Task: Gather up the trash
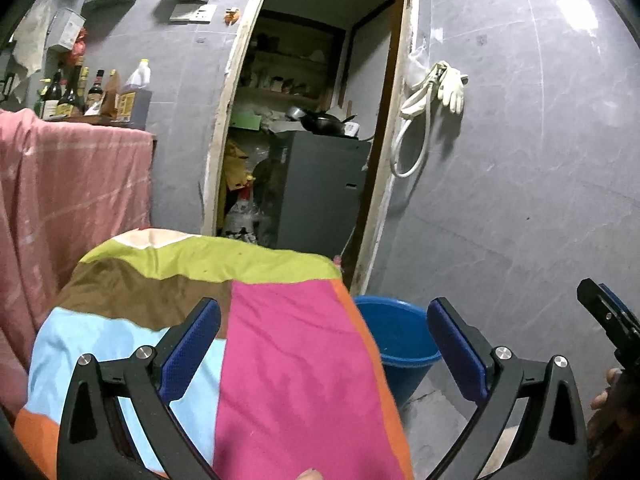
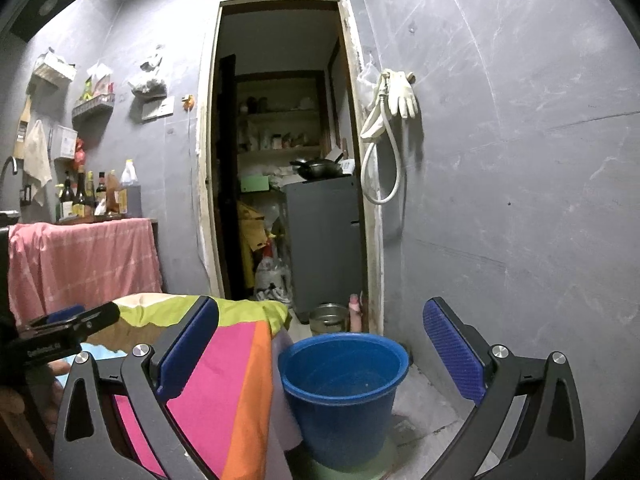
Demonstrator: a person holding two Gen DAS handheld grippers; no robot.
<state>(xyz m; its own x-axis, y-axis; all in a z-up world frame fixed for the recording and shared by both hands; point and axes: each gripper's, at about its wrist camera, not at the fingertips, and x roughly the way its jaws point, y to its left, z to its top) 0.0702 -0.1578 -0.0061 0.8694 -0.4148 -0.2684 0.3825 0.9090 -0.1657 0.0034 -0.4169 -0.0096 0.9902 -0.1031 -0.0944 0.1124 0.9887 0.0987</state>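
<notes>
Right wrist view: my right gripper (image 2: 320, 348) gapes wide and empty, bucket (image 2: 343, 394) lower centre; left gripper (image 1: 324, 344) likewise wide over cloth (image 1: 280, 360).

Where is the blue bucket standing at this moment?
The blue bucket stands on the floor, low centre in the right wrist view, just right of the colourful cloth and in front of the doorway.

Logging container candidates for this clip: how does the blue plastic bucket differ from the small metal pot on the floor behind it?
The blue plastic bucket stands near the right gripper, beside the patchwork cloth; the small metal pot sits farther back at the doorway. The bucket is matte blue and tall; the pot is shiny grey, low and looks smaller. Both stand upright, open-topped; neither shows trash inside.
</notes>
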